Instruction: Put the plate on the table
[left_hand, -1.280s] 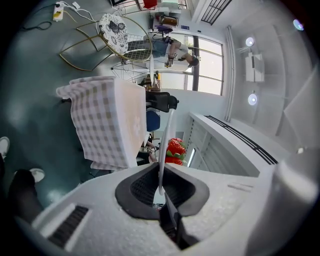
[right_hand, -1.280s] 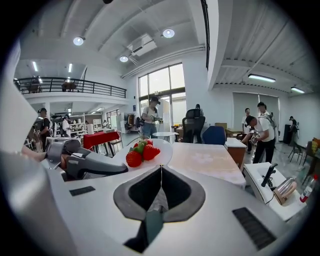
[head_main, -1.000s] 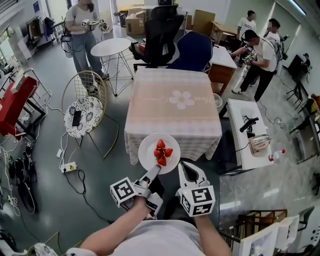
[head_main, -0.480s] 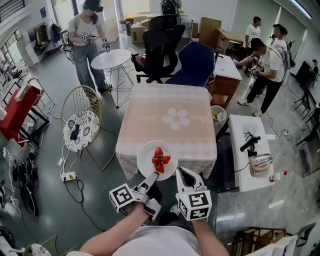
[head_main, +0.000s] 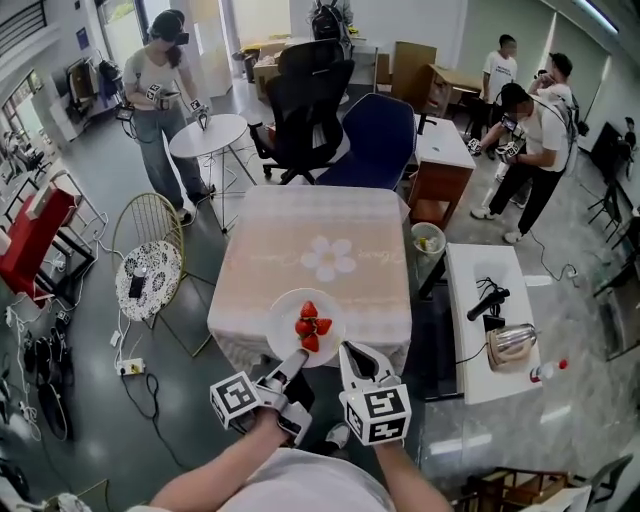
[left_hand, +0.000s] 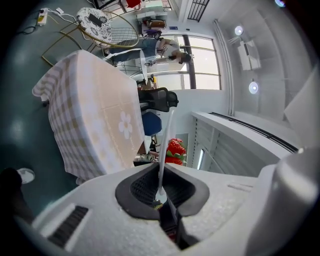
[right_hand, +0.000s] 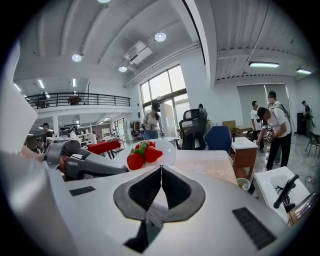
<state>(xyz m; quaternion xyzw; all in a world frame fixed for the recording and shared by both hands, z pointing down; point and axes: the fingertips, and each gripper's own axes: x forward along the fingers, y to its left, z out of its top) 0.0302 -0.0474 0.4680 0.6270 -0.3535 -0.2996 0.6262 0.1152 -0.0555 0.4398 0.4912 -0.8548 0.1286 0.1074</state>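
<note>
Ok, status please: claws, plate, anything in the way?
Left claw shut on plate rim; right claw shut, empty. Plate with strawberries in the air at near edge of table. Nothing in the way.

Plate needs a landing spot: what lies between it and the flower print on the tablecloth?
Only bare tablecloth, seen in the head view, between the plate and the flower print.

Table (head_main: 300, 215) top lies open ahead of my jaws, near edge to far edge. Far side walled by black office chair (head_main: 305, 90) and blue chair (head_main: 382, 140). Left: wire chair (head_main: 150, 240), floor gap between. Right: white side table (head_main: 480, 290), narrow dark gap; bin (head_main: 427, 238) at that corner.
</note>
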